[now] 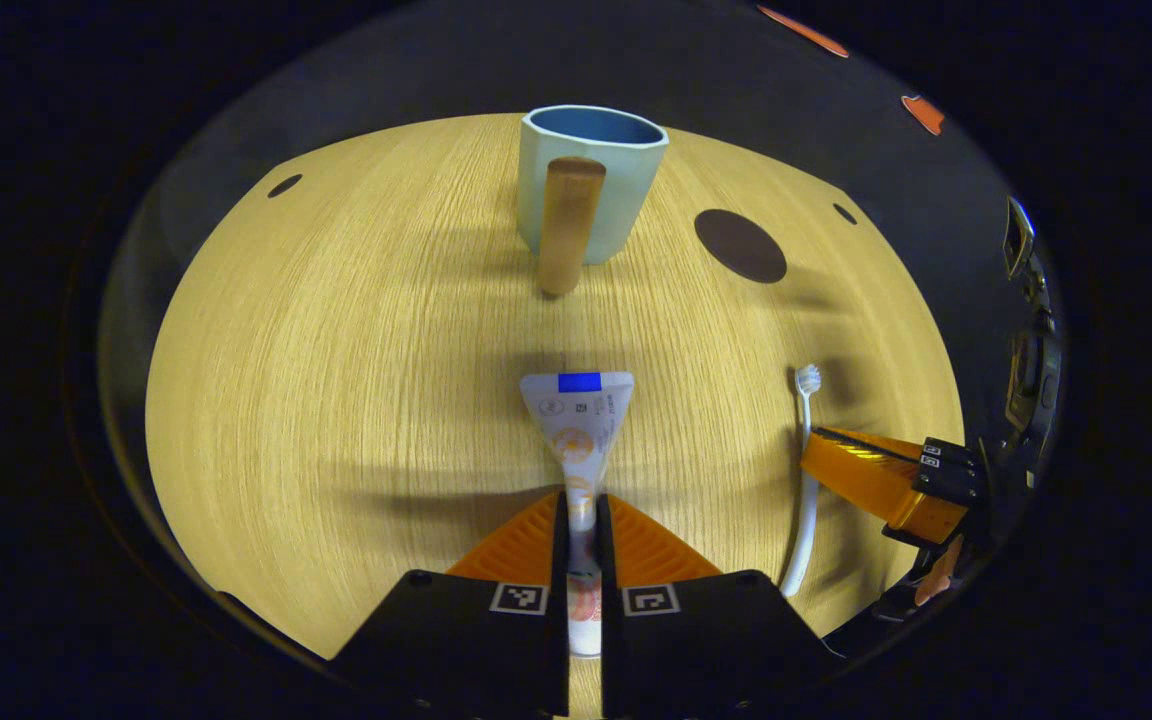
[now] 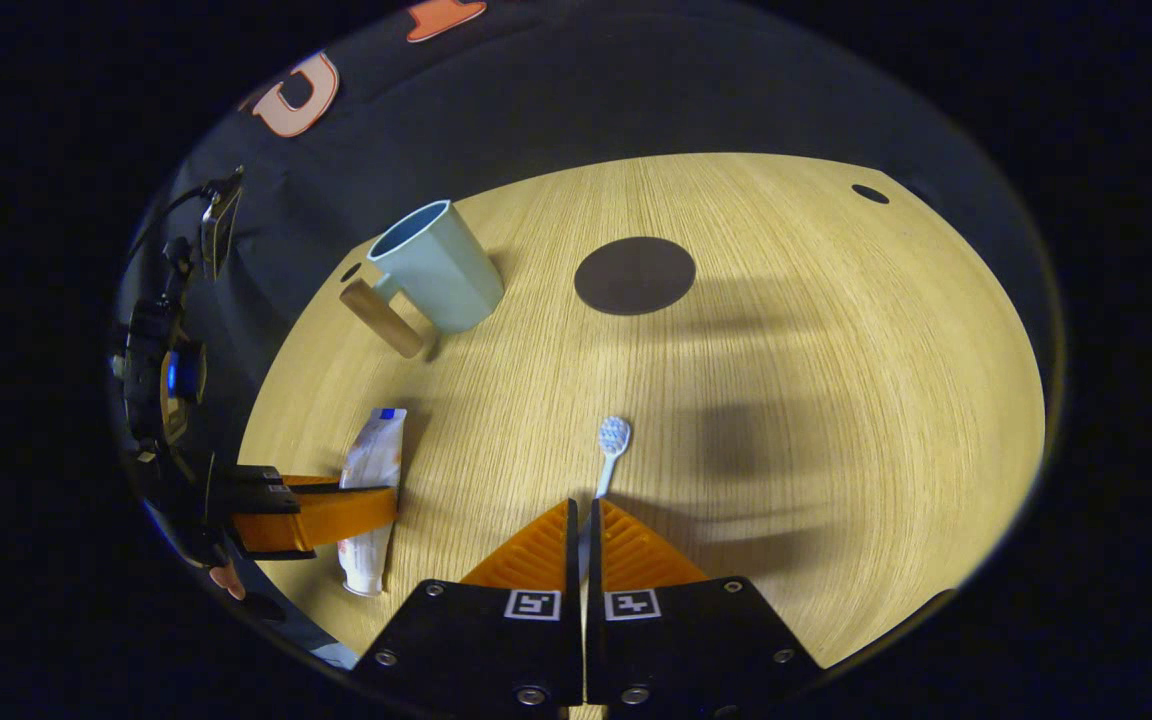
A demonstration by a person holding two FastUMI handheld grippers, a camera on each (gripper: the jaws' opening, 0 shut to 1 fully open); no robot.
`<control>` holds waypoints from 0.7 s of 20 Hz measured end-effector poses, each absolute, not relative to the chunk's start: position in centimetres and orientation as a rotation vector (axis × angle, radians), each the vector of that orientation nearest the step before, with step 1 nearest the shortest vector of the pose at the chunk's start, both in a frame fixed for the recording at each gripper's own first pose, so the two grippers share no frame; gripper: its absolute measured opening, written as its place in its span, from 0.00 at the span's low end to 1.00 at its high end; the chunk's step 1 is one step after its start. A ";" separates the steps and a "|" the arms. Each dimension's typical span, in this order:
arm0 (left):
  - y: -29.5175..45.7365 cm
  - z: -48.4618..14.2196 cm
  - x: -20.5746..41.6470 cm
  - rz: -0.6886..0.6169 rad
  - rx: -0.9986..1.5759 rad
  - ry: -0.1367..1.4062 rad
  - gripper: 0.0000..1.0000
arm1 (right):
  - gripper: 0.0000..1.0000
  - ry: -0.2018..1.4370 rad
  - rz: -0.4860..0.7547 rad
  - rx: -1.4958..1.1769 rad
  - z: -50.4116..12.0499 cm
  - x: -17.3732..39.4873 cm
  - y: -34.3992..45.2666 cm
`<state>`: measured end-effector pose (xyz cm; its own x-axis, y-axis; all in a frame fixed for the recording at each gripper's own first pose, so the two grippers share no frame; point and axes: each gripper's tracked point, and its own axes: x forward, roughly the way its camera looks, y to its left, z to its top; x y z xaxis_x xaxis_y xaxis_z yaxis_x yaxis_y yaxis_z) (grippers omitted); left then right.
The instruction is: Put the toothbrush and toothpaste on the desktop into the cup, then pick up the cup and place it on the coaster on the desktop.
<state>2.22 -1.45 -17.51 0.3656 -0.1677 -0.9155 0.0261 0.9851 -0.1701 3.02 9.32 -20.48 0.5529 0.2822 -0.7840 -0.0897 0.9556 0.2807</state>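
Overhead-lit wooden desktop (image 2: 786, 380), dark coaster (image 2: 634, 275)

Right tool (image 2: 584, 520) pinching toothbrush (image 2: 612, 443) handle

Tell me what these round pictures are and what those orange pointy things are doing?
A person holds two grabbing tools, one per hand, each with a camera looking along its two orange fingers. In the left gripper view, the left gripper pinches the toothpaste. In the right gripper view, the right gripper pinches the toothbrush. Both lie on a wooden desktop. Farther back stands a pale blue cup with a wooden handle, and beside it a dark round coaster.
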 end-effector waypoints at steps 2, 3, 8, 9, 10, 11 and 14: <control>-0.5 -16.9 3.5 -0.145 -0.136 1.135 0.10 | 0.01 0.919 0.232 0.243 -19.0 3.1 8.7; -0.2 -16.6 4.1 -0.151 -0.137 1.107 0.10 | 0.01 0.892 0.238 0.250 -18.2 3.3 8.6; 0.2 -13.7 5.6 -0.155 -0.140 0.957 0.10 | 0.01 0.746 0.263 0.284 -14.5 3.9 8.1; 0.4 -12.8 5.9 -0.156 -0.145 0.926 0.10 | 0.01 0.715 0.271 0.292 -13.6 4.0 7.9; 0.6 -11.8 6.1 -0.154 -0.148 0.894 0.10 | 0.01 0.687 0.273 0.295 -13.0 4.0 7.8; 0.5 -11.2 6.5 -0.153 -0.153 0.862 0.10 | 0.01 0.661 0.278 0.297 -12.3 4.0 7.6; 0.5 -9.9 8.0 -0.150 -0.157 0.768 0.10 | 0.01 0.592 0.289 0.298 -11.2 4.6 7.8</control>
<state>7.98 0.51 -9.91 0.7101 -0.1918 -0.6775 0.0772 0.9776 -0.1958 4.62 7.84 -11.21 0.7924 0.3491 -0.5002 -0.1805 0.9175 0.3544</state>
